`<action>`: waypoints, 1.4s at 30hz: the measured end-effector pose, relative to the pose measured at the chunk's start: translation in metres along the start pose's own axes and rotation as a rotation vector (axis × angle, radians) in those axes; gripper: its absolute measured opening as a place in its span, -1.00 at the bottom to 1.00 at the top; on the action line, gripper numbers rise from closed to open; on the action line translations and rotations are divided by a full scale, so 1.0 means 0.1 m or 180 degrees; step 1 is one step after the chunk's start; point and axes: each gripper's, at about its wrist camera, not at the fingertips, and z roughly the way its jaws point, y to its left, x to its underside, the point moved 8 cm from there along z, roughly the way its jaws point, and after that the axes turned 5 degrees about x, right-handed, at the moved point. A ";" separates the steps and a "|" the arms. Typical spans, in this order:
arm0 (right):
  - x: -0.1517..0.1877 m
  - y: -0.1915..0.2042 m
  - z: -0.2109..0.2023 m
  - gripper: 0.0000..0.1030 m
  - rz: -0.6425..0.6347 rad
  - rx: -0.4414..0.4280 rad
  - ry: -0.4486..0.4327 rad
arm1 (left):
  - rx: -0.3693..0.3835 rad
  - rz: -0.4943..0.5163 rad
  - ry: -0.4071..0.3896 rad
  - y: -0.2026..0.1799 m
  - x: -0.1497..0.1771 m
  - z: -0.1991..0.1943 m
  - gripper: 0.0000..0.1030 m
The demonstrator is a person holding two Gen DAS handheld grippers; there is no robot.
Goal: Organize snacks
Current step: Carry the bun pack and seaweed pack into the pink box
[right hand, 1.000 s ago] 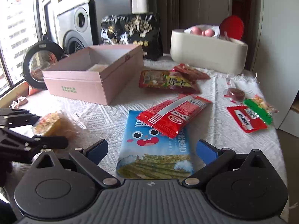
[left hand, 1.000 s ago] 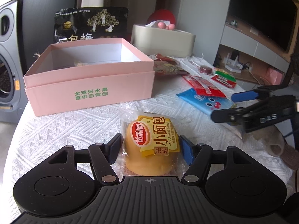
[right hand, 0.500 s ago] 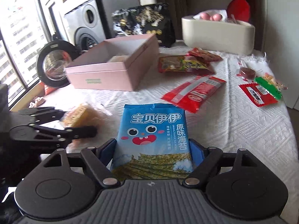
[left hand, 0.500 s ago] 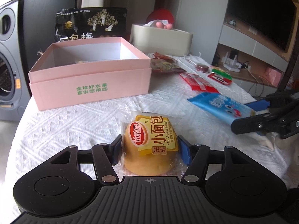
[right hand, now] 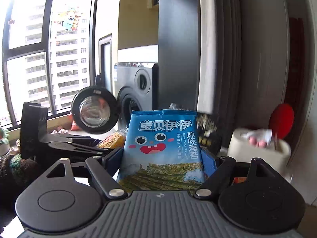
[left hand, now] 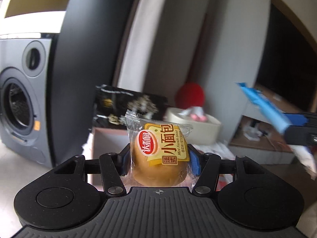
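My left gripper (left hand: pixel 158 156) is shut on a wrapped mini French bread (left hand: pixel 158 154) with a yellow label and holds it up in the air. My right gripper (right hand: pixel 162 156) is shut on a blue seaweed snack bag (right hand: pixel 161 148) with a cartoon face, also lifted. The blue bag also shows in the left wrist view (left hand: pixel 263 107), held by the right gripper at the right edge. The left gripper with the bread (right hand: pixel 111 140) shows at the left of the right wrist view. The pink box (left hand: pixel 107 140) is partly visible behind the bread.
A black snack bag (left hand: pixel 126 105) stands behind the box. A cream tissue container (left hand: pixel 198 125) with a red round object (left hand: pixel 190 95) sits at the back. A washing machine (left hand: pixel 17 107) with an open door (right hand: pixel 94 113) stands to the left.
Both grippers have risen off the table and tilted up, carrying the bread and the blue bag. The tabletop has dropped almost out of both views.
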 end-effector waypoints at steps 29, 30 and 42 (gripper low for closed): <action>0.51 -0.46 2.77 0.68 0.1136 -0.0157 0.1283 | -0.0217 0.0277 0.0400 0.33 0.09 0.86 0.18; 0.51 -0.47 2.73 0.69 0.1227 -0.0238 0.1297 | -0.0228 0.0266 0.0369 0.31 0.09 0.84 0.18; 0.50 -0.75 2.35 0.83 0.1599 -0.0229 0.1244 | -0.0472 0.0214 0.0421 0.19 0.21 0.55 0.18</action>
